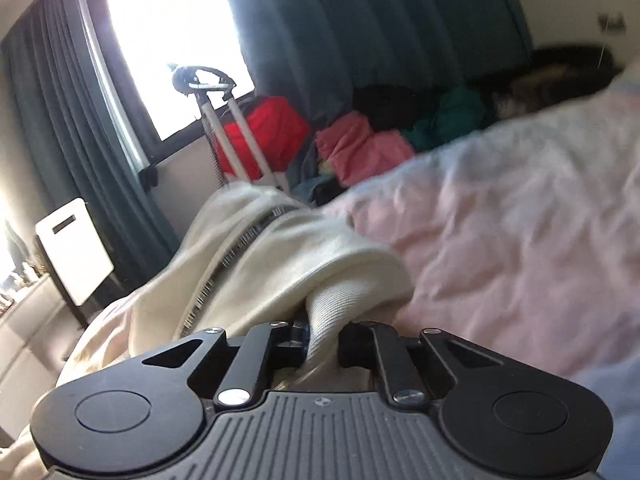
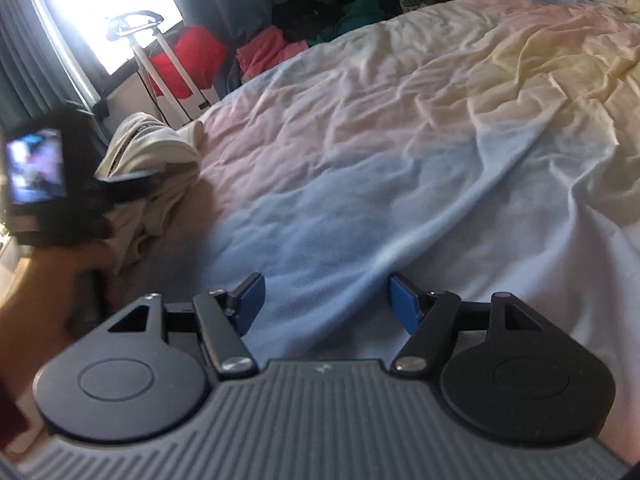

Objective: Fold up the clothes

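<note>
We find the left claw point(image 1: 323, 340) clamped on the cream zip garment point(image 1: 256, 264) at the bed point(image 2: 400, 128) edge; only the right view shows the right claw point(image 2: 325, 305) wide, over bare sheet

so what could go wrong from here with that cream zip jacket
The left gripper pinches only a narrow ribbed bit of the cream jacket, so it may slip free. The jacket sits bunched near the bed edge and could slide off. The right gripper is open, supporting nothing.
</note>
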The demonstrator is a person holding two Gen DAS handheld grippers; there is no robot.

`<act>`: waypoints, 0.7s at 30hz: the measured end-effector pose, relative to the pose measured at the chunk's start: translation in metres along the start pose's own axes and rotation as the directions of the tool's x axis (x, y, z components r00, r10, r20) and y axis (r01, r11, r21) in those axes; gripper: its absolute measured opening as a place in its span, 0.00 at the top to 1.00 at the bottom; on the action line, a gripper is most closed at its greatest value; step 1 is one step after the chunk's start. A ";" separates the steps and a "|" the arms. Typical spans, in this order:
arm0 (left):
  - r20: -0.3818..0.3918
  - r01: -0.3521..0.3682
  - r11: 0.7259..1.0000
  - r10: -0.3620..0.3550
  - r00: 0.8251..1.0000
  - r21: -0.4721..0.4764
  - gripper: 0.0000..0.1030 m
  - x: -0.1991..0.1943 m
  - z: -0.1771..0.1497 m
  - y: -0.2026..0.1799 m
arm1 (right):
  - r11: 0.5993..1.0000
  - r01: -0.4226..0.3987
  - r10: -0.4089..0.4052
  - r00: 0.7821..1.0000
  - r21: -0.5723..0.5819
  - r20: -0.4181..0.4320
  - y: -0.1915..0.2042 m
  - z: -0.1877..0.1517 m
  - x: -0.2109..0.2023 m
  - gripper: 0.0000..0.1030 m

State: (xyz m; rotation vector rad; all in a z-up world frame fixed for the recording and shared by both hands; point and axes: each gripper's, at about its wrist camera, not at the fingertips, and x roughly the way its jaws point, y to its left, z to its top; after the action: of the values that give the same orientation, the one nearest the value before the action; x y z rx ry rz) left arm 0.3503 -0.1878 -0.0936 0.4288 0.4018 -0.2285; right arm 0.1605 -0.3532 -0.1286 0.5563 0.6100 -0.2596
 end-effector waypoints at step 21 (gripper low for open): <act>0.088 0.138 0.831 -0.107 0.990 -0.539 0.90 -0.247 -0.131 0.156 | 0.935 -0.346 0.351 0.934 -0.074 0.061 0.028 -0.018 -0.065 0.31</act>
State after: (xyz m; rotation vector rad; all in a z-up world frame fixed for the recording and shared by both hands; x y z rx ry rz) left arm 0.1317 0.0409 -0.0428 -0.1689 0.4219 -0.2387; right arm 0.1115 -0.3151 -0.0897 0.5820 0.4368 0.0752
